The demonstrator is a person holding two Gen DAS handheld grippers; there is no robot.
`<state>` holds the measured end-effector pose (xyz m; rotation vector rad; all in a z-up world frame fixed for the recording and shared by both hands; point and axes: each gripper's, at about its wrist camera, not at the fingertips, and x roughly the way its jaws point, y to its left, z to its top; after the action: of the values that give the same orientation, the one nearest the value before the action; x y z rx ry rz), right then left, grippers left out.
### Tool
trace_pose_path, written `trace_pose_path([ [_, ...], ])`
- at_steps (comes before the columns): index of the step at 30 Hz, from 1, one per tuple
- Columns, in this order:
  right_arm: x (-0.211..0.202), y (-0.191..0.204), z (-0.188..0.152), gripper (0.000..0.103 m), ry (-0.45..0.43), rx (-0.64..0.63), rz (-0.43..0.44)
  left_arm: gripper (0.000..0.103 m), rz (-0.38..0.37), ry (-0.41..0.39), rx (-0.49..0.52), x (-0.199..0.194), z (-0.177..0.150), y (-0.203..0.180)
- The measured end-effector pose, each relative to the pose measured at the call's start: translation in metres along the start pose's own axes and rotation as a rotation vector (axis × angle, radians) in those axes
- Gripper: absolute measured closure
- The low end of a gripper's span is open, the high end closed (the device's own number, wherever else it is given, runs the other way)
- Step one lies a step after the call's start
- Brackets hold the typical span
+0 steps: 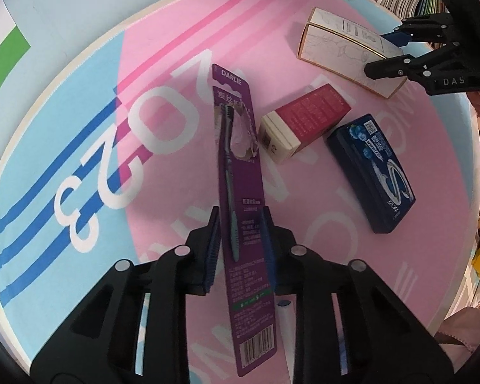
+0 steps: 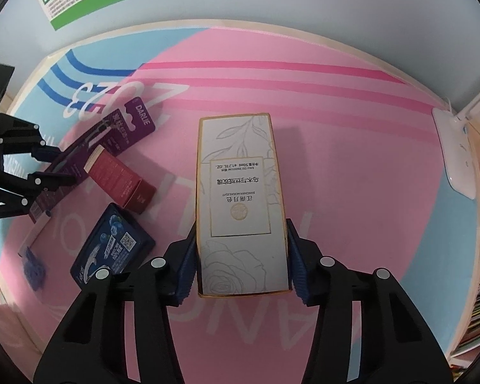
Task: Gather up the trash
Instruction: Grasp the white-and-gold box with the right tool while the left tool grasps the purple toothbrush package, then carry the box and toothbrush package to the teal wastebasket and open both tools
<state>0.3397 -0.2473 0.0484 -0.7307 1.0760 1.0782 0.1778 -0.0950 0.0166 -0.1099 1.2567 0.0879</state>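
Round table (image 1: 336,272) with a pink and light-blue printed top, white "2023" at 9 o'clock in the left wrist view; same table (image 2: 352,134) fills the right wrist view.

White box (image 2: 240,198) with gold trim and a line-drawn rose: largest item, dead centre in the right wrist view, long axis toward 12 o'clock. Right tool (image 2: 241,275) has both blue pads pressed on the box's near end, gripping it. In the left wrist view the white box (image 1: 342,44) sits at 1 o'clock with the right tool (image 1: 390,51) closed around its right end.

Purple toothbrush pack (image 1: 240,166), DARLIE label at its far end, toothbrush inside, blister torn near the brush head. Runs from 6 o'clock toward 12. Left tool (image 1: 240,243) clamps it at the lower part, narrow gap, pads on both sides. In the right wrist view the pack (image 2: 134,124) is at 9–10 o'clock, left tool (image 2: 52,168) on it.

Dark blue box (image 1: 372,172) with blueberry print lies flat on the table at 3 o'clock, untouched; in the right wrist view (image 2: 113,246) at 8 o'clock.

Red and cream box (image 1: 304,121) lies just beside the blue one, toward 1 o'clock; also (image 2: 118,179) near the pack.

White flat device (image 2: 457,153) at the table rim, 3 o'clock.
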Motion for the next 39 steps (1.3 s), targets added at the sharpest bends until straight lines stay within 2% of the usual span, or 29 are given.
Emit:
trace_pose_path([
  [8, -0.016, -0.008, -0.002, 0.054, -0.037, 0.030, -0.001, 0.090, -0.006, -0.025, 0.011, -0.013, 0.000, 0.000],
  [25, -0.055, -0.009, -0.016, 0.054, -0.099, 0.052, -0.025, 0.091, 0.015, -0.076, 0.006, -0.053, -0.001, 0.004],
  [39, -0.105, -0.009, -0.059, 0.054, -0.154, 0.101, -0.054, 0.091, 0.061, -0.143, 0.077, -0.088, -0.001, -0.023],
])
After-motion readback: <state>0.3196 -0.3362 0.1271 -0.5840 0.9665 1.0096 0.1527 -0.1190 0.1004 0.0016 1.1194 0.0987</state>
